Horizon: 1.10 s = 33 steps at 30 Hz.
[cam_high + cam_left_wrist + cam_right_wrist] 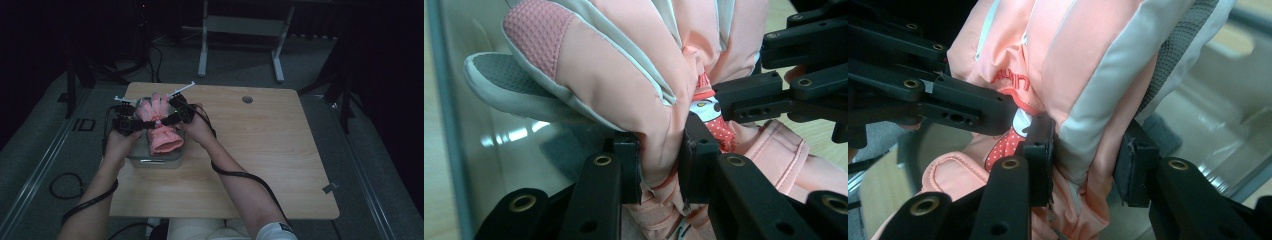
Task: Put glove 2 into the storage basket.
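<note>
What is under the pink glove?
A clear container on the table sits beneath the pink glove, which both grippers clamp. The glove hides whatever lies in the container's bottom.

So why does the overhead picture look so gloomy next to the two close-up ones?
High view: dim room, dark surroundings, the pink glove small and soft. Left gripper view: bright and close, with glare streaks on the clear container. Right gripper view: sharp on the fabric, background beyond the glove blurred.

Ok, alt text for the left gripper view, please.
A pink and grey padded glove is pinched between the left gripper and its two black jaws, above a clear container. The right gripper grips the glove from the right.
</note>
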Available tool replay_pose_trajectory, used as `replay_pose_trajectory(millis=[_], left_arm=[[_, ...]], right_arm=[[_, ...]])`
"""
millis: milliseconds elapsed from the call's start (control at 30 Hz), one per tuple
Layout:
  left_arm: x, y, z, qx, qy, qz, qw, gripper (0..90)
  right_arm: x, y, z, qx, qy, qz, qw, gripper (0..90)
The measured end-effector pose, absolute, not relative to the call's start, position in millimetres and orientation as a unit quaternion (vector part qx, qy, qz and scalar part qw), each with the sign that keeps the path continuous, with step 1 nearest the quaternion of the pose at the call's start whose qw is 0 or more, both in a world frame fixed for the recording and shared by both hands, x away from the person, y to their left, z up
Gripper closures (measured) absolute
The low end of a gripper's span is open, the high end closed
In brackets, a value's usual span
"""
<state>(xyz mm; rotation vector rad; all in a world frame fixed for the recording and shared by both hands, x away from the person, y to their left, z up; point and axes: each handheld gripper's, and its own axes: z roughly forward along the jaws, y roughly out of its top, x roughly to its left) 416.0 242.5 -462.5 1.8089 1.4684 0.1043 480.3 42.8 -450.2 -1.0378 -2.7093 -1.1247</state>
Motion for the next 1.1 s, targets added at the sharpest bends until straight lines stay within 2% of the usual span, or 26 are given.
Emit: replay_pose_trajectory(millis=[200,333,433,500,567,700,833,967,1100], left_arm=[[422.3,240.0,-480.4,0.718,0.591,0.031,0.367,72.4],[425.8,241.2,-485.1,0.713,0.603,0.028,0.357,67.6],[427.4,242.2,-487.7,0.703,0.62,0.035,0.346,58.3],[427.2,239.6,-486.3,0.709,0.621,0.064,0.329,49.0],[426.2,236.3,-485.0,0.714,0.617,0.089,0.319,44.2],[424.7,239.2,-483.7,0.709,0.616,0.096,0.328,38.6],[423.6,243.3,-481.3,0.703,0.614,0.093,0.346,38.3],[422.1,240.7,-474.3,0.712,0.605,0.124,0.334,38.3],[420.7,242.1,-468.9,0.71,0.603,0.123,0.343,38.3]], right_arm=[[485.6,45.1,-474.2,-0.349,-0.872,-0.342,0.035,63.3],[489.6,47.2,-480.2,-0.359,-0.869,-0.338,0.04,60.9],[493.8,48.6,-484.2,-0.365,-0.869,-0.333,0.042,57.9],[495.9,48.8,-486.3,-0.367,-0.868,-0.334,0.028,55.8],[497.1,47.9,-488.1,-0.367,-0.865,-0.341,0.027,55.0],[496.9,46.8,-487.4,-0.368,-0.863,-0.346,0.021,50.8],[499.3,38.1,-480.3,-0.37,-0.853,-0.366,0.033,50.4],[497.9,36.3,-471.4,-0.361,-0.852,-0.377,0.03,51.3],[496.0,35.2,-464.9,-0.357,-0.85,-0.386,0.023,50.4]])
